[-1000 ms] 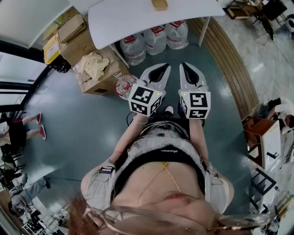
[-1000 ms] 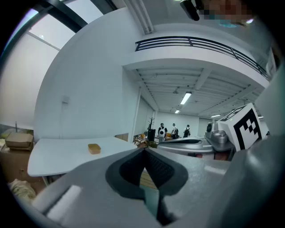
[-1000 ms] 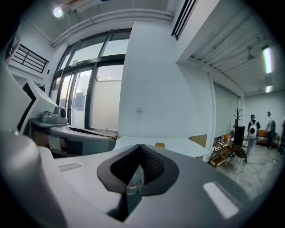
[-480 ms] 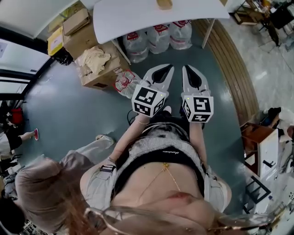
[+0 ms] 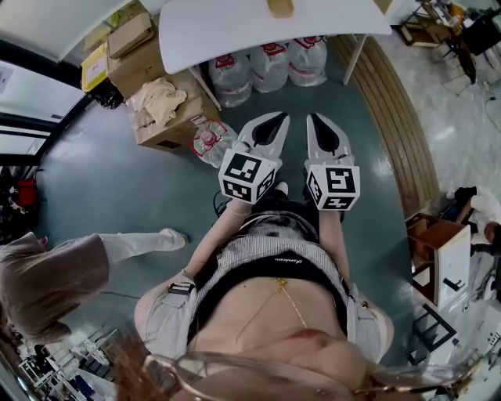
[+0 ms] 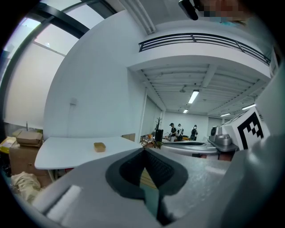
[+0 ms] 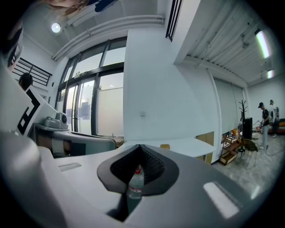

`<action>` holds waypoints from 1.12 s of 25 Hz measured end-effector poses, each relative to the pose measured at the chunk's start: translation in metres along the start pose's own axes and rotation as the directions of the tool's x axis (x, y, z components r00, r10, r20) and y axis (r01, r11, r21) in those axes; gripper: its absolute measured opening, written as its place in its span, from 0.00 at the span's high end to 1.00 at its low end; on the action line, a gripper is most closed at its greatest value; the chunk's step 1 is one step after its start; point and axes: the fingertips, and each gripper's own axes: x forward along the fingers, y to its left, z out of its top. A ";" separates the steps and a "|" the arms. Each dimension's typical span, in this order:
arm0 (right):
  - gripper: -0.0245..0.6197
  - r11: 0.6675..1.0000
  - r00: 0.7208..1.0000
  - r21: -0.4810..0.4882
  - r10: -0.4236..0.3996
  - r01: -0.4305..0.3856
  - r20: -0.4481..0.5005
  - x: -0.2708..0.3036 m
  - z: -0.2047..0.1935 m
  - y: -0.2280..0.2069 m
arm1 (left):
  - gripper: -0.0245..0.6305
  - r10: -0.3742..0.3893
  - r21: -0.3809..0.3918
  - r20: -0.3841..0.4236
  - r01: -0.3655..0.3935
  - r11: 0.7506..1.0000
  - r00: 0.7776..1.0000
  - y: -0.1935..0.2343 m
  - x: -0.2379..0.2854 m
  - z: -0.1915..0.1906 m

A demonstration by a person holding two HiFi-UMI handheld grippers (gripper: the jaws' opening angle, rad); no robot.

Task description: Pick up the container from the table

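Note:
The container (image 5: 280, 8), a small tan block, lies on the white table (image 5: 227, 35) at the top of the head view. Both grippers hang over the green floor short of the table, side by side and pointing at it. My left gripper (image 5: 279, 118) is shut and holds nothing; in the left gripper view its tips meet (image 6: 143, 149), with the container (image 6: 99, 146) far off to the left on the table (image 6: 62, 153). The right gripper (image 5: 313, 118) is shut and empty too (image 7: 140, 146). The right gripper view shows the container (image 7: 165, 146) just beyond its tip.
Three large water jugs (image 5: 270, 64) stand under the table. Cardboard boxes (image 5: 160, 125) with a cloth on top and another jug (image 5: 205, 141) sit to the left. A passer-by (image 5: 55, 274) is at the lower left. Shelving (image 5: 442, 258) stands on the right.
A passer-by came into the lower left of the head view and moved on toward the left edge. Both grippers stayed shut and shifted only slightly.

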 end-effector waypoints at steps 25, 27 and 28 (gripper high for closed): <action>0.92 0.998 0.999 -0.052 -0.032 0.031 -0.014 0.129 0.029 -0.030 | 0.96 -0.055 -0.056 0.008 0.055 0.997 0.998 0.100 0.092 0.033; 0.92 0.998 0.999 -0.050 -0.029 0.028 -0.019 0.144 0.030 -0.031 | 0.96 -0.050 -0.062 0.005 0.050 0.997 0.999 0.113 0.099 0.035; 0.92 0.998 0.999 -0.048 -0.029 0.028 -0.020 0.151 0.030 -0.032 | 0.96 -0.049 -0.066 0.004 0.049 0.997 0.999 0.120 0.102 0.035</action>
